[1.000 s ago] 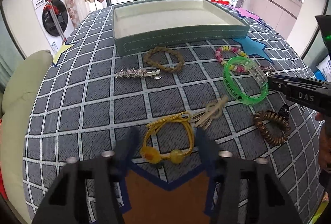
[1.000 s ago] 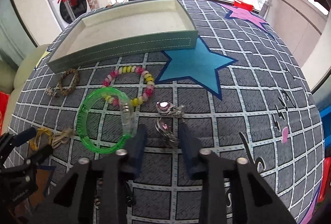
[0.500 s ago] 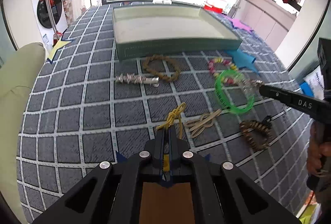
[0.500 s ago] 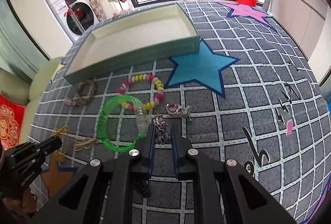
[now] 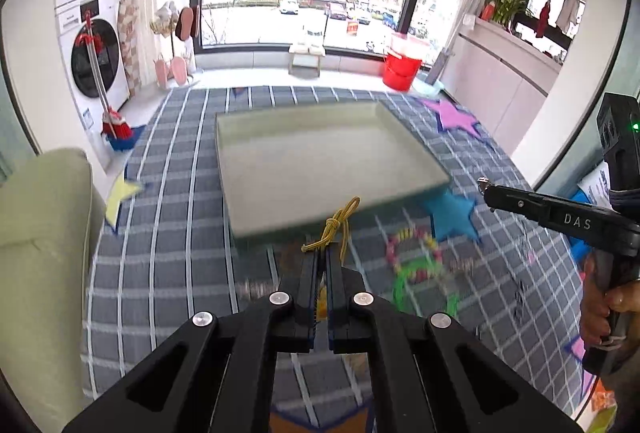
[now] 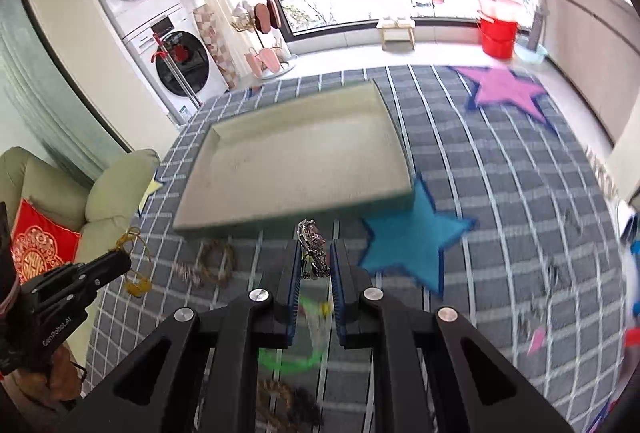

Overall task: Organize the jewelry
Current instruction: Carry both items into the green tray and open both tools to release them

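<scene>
Both up off the worktop now: left hand-held gripper (image 5: 323, 253) clamped on the yellow hair tie (image 5: 337, 223), right hand-held gripper (image 6: 316, 253) pinching the silver brooch (image 6: 311, 249), nearer the tray (image 6: 296, 161).

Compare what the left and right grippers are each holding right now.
The left gripper pinches a thin yellow elastic cord, knotted and limp; the right gripper clamps a silver jeweled piece, metallic and chunkier. Both are lifted off the cloth, short of the tray.

yellow cord bracelet (image 5: 338, 223) and silver chain (image 6: 313, 253) held above empty tray (image 5: 320, 161).
</scene>
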Tool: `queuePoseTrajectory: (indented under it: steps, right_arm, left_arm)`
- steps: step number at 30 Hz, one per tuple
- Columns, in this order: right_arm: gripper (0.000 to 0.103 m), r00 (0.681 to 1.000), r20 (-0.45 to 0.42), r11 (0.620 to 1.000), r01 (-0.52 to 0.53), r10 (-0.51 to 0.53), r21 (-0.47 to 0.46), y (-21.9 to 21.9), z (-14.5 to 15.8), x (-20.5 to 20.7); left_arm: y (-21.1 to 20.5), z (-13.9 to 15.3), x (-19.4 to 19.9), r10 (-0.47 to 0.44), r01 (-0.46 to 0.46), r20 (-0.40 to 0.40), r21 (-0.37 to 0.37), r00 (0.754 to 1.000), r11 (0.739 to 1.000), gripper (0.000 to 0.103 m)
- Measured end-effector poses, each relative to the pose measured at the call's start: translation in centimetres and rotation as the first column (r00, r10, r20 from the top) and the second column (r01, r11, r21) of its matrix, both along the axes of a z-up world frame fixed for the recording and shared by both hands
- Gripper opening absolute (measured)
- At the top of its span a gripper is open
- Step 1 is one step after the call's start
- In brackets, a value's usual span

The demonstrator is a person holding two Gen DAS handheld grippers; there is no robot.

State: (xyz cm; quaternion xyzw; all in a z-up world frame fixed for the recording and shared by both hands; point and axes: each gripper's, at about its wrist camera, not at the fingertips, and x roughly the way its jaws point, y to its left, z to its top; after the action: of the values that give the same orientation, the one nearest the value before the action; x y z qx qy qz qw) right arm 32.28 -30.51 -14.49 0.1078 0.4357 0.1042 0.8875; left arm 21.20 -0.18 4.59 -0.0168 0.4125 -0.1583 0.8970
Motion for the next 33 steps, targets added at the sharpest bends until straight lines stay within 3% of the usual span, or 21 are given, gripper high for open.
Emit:
queuePoseTrajectory:
  steps: [9, 17, 25, 33]
  right_arm:
    - [0.016, 1.0, -0.008, 1.0, -0.017, 0.017, -0.009, 0.9, 1.0, 8.5]
    - [0.016, 0.998, -0.069, 1.0, -0.009, 0.009, -0.006, 1.6, -2.9, 14.8]
    - [0.016, 0.993, -0.118, 0.998, 0.013, -0.02, -0.06, 1.8, -7.2, 18.0]
    - [0.017, 0.992, -0.122, 0.995, 0.018, -0.03, -0.1, 2.1, -8.8, 17.8]
  left_arm:
    - [-2.0, -0.2, 8.8, 0.057, -0.059, 0.034, 0.046, 0.998, 0.997, 0.017]
    - [-3.4, -5.9, 16.2, 0.105, -0.098, -0.054, 0.116, 0.993, 0.988, 0.017]
    - [-4.8, -9.8, 18.9, 0.104, -0.086, -0.084, 0.198, 0.991, 0.976, 0.017]
    - [-6.1, -10.4, 18.9, 0.094, -0.077, -0.047, 0.282, 0.994, 0.956, 0.018]
